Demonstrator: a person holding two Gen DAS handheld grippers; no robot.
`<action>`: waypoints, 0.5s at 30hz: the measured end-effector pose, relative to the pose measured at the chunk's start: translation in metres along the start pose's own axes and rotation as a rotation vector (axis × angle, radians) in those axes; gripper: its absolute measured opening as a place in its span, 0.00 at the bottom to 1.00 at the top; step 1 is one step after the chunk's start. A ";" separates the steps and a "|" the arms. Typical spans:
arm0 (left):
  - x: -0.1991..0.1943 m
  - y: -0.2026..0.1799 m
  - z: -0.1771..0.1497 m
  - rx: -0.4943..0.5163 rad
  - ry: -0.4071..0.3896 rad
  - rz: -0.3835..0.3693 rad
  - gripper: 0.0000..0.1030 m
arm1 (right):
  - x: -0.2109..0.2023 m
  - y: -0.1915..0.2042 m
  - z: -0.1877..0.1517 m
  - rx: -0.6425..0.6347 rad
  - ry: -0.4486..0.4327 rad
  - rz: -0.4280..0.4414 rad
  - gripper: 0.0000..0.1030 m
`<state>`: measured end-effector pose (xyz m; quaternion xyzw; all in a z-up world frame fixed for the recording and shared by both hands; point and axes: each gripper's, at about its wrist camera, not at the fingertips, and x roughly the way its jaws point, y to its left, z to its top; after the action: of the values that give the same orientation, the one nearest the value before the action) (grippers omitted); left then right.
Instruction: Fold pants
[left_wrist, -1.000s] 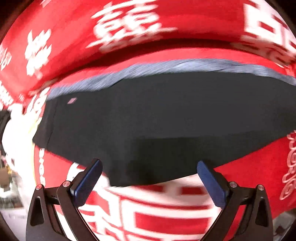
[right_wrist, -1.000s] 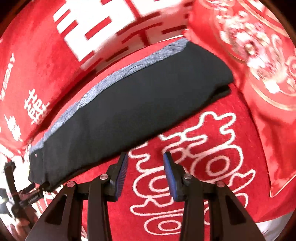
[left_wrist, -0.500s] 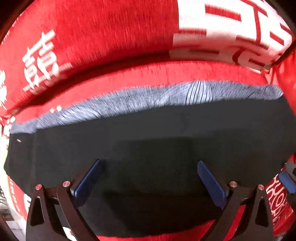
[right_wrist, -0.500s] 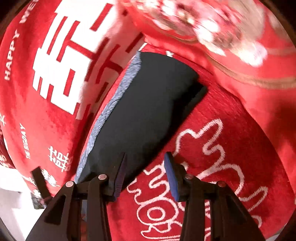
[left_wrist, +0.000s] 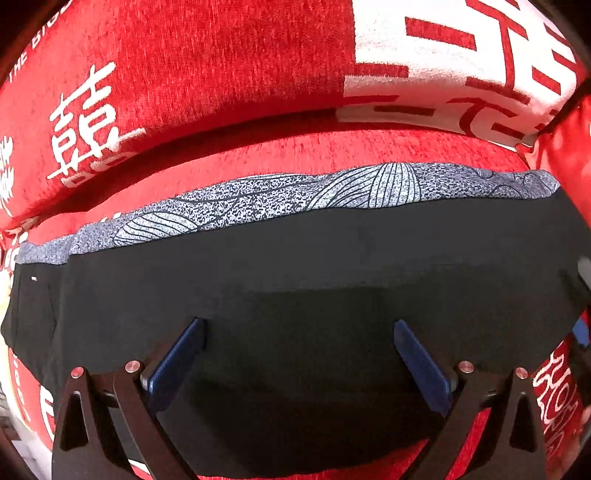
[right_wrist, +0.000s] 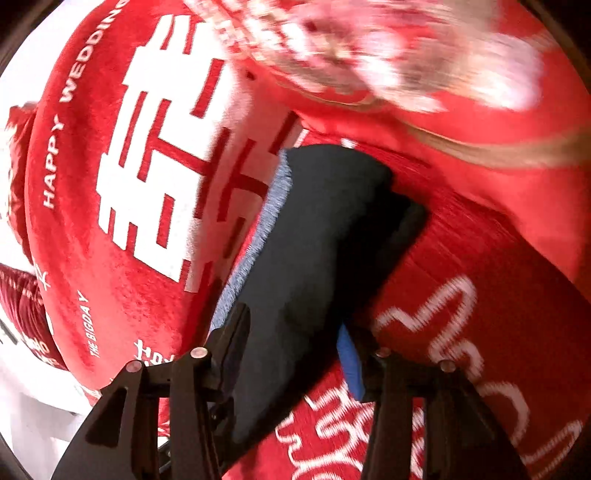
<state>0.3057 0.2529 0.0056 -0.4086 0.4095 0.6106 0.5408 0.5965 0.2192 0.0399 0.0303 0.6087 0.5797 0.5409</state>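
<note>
In the left wrist view, the black folded pants with a grey patterned side stripe are seen lying across a red plush sofa cover with white lettering, their long axis running side to side across the frame. The left gripper is held directly over the middle of the near long edge, its jaws spread wide with only dark cloth beneath and nothing pinched.

In the right wrist view, the same pants are seen end-on, stretching away from the right gripper. Its jaws have just been opening and now straddle the near end of the cloth; no pressing by the pads can be made out. The next fold is judged to turn on that end being carried along the long axis.
</note>
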 end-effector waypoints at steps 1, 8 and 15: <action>-0.002 0.000 -0.003 0.001 -0.003 -0.001 1.00 | 0.003 0.003 0.001 -0.011 -0.005 -0.006 0.51; -0.018 -0.003 0.007 0.048 0.036 -0.070 0.64 | 0.018 0.005 0.021 0.066 0.087 -0.086 0.14; -0.038 -0.018 0.012 0.101 -0.084 -0.152 0.64 | -0.006 0.057 0.022 -0.101 0.072 -0.036 0.14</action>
<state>0.3262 0.2536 0.0443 -0.3848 0.3848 0.5630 0.6220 0.5803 0.2488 0.0917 -0.0289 0.5981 0.6005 0.5299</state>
